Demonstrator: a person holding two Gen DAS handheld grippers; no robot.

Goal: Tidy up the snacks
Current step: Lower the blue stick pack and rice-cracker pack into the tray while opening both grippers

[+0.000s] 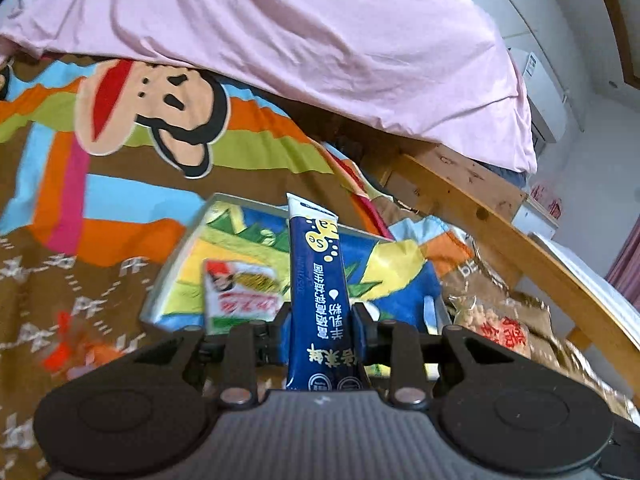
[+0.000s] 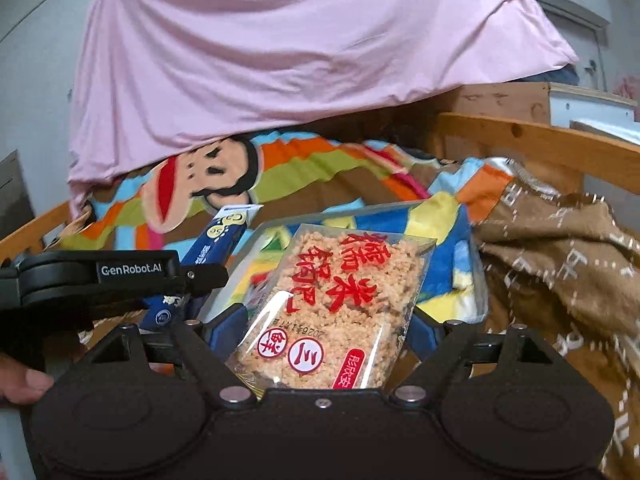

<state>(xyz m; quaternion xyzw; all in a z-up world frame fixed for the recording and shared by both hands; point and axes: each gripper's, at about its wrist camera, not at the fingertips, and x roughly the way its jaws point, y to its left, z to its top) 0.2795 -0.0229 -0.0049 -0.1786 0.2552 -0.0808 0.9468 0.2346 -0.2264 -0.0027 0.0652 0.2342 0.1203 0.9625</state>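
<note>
both my tongs loaded w/ snacks, over the bin on the bed

my left gripper (image 1: 321, 320) clamped tight on blue sachet (image 1: 316, 280), upright betw fingers. my right gripper (image 2: 324, 332) grips clear rice-cracker pack (image 2: 340, 300), red print. colourful bin (image 1: 240, 248) just past both, small red-white packet (image 1: 236, 292) inside, on cartoon blanket (image 1: 120, 152).

Blue stick sachet (image 1: 316, 280) upright between pads, clear rice-cracker pack (image 2: 340, 304) with red lettering, small red-and-white packet (image 1: 240, 296) in colourful tray (image 1: 224, 216)
</note>
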